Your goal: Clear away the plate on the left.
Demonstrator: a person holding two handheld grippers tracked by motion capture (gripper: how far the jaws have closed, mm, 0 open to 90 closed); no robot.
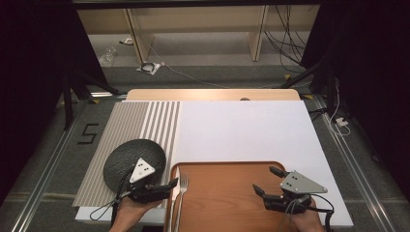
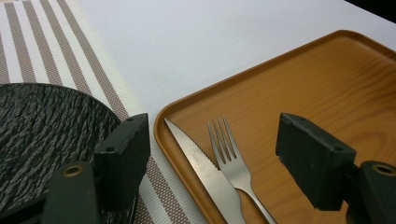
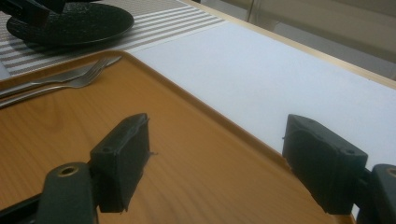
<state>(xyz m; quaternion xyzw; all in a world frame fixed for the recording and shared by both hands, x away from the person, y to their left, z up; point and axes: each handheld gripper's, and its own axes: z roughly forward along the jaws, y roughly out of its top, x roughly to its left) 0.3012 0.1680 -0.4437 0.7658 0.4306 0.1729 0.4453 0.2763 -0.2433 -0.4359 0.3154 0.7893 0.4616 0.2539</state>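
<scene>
A wooden tray (image 1: 227, 198) lies at the table's near edge. A knife (image 1: 174, 193) and a fork (image 1: 183, 191) lie side by side along its left rim. My left gripper (image 1: 170, 187) hovers at that rim, open. In the left gripper view its jaws straddle the knife (image 2: 201, 163) and fork (image 2: 229, 154) from above without touching them. My right gripper (image 1: 265, 180) is open over the tray's right half, with bare tray wood (image 3: 187, 177) between its jaws. A black textured plate (image 1: 128, 159) rests on the striped placemat (image 1: 130, 125), just left of the left gripper.
A white board (image 1: 241, 130) covers the table beyond the tray. The plate (image 2: 46, 130) sits close to the tray rim (image 2: 161, 126). In the right gripper view the fork (image 3: 84, 77) and plate (image 3: 79, 23) lie far left. Shelving and cables stand on the floor behind.
</scene>
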